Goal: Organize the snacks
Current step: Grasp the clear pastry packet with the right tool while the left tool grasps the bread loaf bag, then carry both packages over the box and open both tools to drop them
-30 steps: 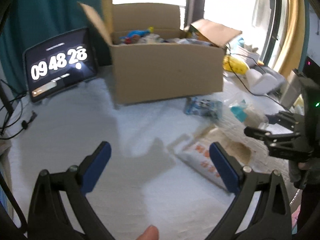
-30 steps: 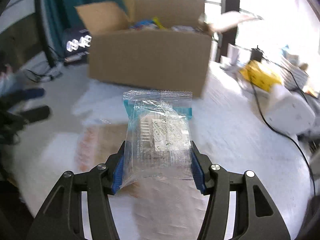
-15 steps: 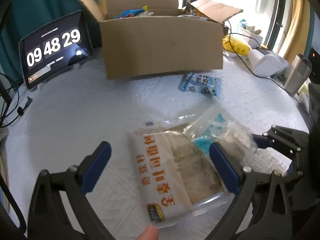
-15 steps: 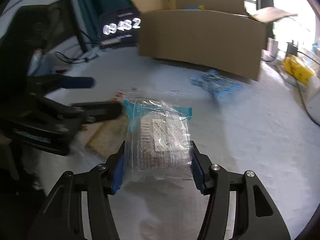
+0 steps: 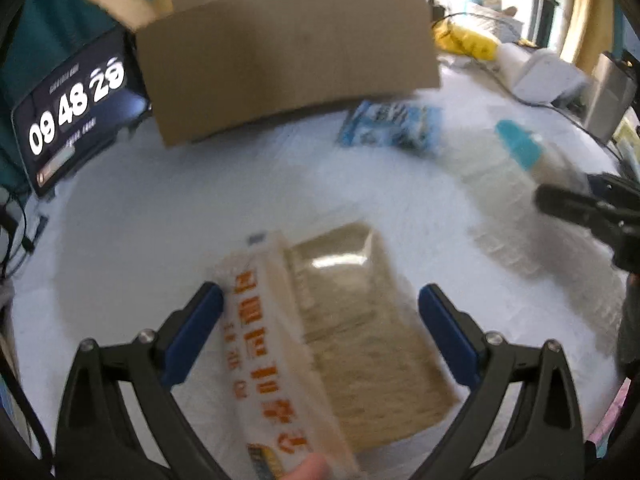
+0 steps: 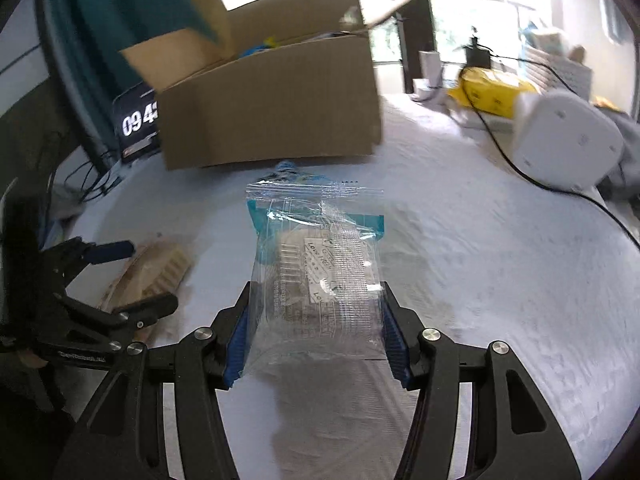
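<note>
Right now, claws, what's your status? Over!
Right claw shut on clear plastic snack packet. Left claw open around orange-lettered toast package on the white table. Brown cardboard box beyond, path clear.

1. Table's got a white textured cloth [image 6: 500, 280] over it.
2. Teal curtain [image 6: 120, 8] hangs back left.
3. Big window [image 6: 472, 20] behind, daylight's super bright.
4. Yellowish curtain [image 5: 576, 12] far right.

Left gripper [image 5: 320, 316] has closed in around the bread pack [image 5: 340, 340]; clear packet [image 6: 316, 268] has swung boxward.
</note>
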Demonstrator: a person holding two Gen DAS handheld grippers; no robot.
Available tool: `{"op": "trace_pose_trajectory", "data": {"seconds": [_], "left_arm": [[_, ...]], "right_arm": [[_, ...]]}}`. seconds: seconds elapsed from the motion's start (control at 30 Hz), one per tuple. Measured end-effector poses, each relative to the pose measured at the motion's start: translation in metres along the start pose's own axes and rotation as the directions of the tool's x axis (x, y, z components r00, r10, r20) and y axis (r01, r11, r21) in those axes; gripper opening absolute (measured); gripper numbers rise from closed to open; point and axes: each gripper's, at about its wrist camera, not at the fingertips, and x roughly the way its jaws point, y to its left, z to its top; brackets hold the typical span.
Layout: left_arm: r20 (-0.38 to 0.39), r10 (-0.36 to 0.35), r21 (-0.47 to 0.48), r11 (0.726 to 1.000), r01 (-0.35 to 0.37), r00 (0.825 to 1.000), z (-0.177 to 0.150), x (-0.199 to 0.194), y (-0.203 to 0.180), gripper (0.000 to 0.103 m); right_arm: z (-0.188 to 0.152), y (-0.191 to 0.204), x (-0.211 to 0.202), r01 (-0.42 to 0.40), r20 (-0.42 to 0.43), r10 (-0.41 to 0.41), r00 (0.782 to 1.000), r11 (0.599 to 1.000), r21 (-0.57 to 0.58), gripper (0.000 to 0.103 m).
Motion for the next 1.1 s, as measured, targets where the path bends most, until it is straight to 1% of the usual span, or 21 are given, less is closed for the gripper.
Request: {"op": "trace_pose_trajectory", "data": {"seconds": [0.03, 0.13, 0.2, 0.27, 0.3, 0.33, 0.37, 0.47, 0.53, 0.67, 0.87, 1.1], "left_arm": [[-0.004, -0.016, -0.016, 1.0, 0.016, 1.0, -0.002, 0.0, 0.005, 0.099], [-0.02, -0.012, -0.024, 1.0, 0.011, 1.0, -0.008, 0.001, 0.012, 0.099], [-0.036, -0.03, -0.044, 0.999, 0.029, 0.999, -0.011, 0.001, 0.017, 0.099], [-0.019, -0.04, -0.036, 0.999, 0.04, 0.999, -0.015, 0.0, 0.018, 0.098], [-0.014, -0.047, -0.033, 0.998, 0.046, 0.999, -0.016, -0.001, 0.018, 0.094], [-0.007, -0.056, -0.034, 0.998, 0.055, 0.998, -0.015, -0.003, 0.019, 0.088], [-0.003, -0.065, -0.039, 0.997, 0.065, 0.998, -0.015, -0.005, 0.021, 0.086], [0.015, -0.125, -0.087, 0.988, 0.126, 0.992, -0.012, -0.01, 0.03, 0.079], [0.037, -0.146, -0.103, 0.983, 0.149, 0.989, -0.009, -0.017, 0.034, 0.077], [0.098, -0.161, -0.097, 0.981, 0.171, 0.982, 0.005, -0.037, 0.035, 0.077], [0.21, -0.128, -0.063, 0.988, 0.145, 0.969, 0.036, -0.071, 0.039, 0.077], [0.323, -0.108, -0.06, 0.989, 0.135, 0.94, 0.077, -0.096, 0.057, 0.077]], "right_arm": [[-0.001, -0.003, 0.0, -0.001, -0.001, 0.001, 1.0, 1.0, 0.008, 0.059], [-0.001, -0.008, 0.001, -0.012, -0.003, 0.012, 1.0, 0.999, 0.029, 0.059], [0.001, -0.007, 0.001, -0.016, -0.001, 0.016, 1.0, 0.999, 0.027, 0.059], [0.005, -0.005, 0.001, -0.02, 0.005, 0.019, 1.0, 0.999, 0.026, 0.059], [0.007, -0.005, 0.0, -0.023, 0.009, 0.022, 1.0, 0.999, 0.028, 0.059], [0.01, -0.004, -0.001, -0.026, 0.014, 0.026, 1.0, 0.999, 0.028, 0.059], [0.012, -0.002, -0.002, -0.028, 0.019, 0.028, 0.999, 0.999, 0.025, 0.059], [0.024, 0.005, -0.008, -0.038, 0.043, 0.037, 0.998, 0.999, 0.006, 0.059], [0.032, 0.009, -0.013, -0.04, 0.059, 0.041, 0.997, 0.999, -0.005, 0.059], [0.051, 0.015, -0.024, -0.037, 0.094, 0.04, 0.995, 0.999, -0.029, 0.059], [0.078, 0.022, -0.035, -0.03, 0.143, 0.038, 0.989, 0.998, -0.057, 0.059], [0.114, 0.03, -0.042, -0.03, 0.195, 0.048, 0.98, 0.995, -0.091, 0.059]]}}
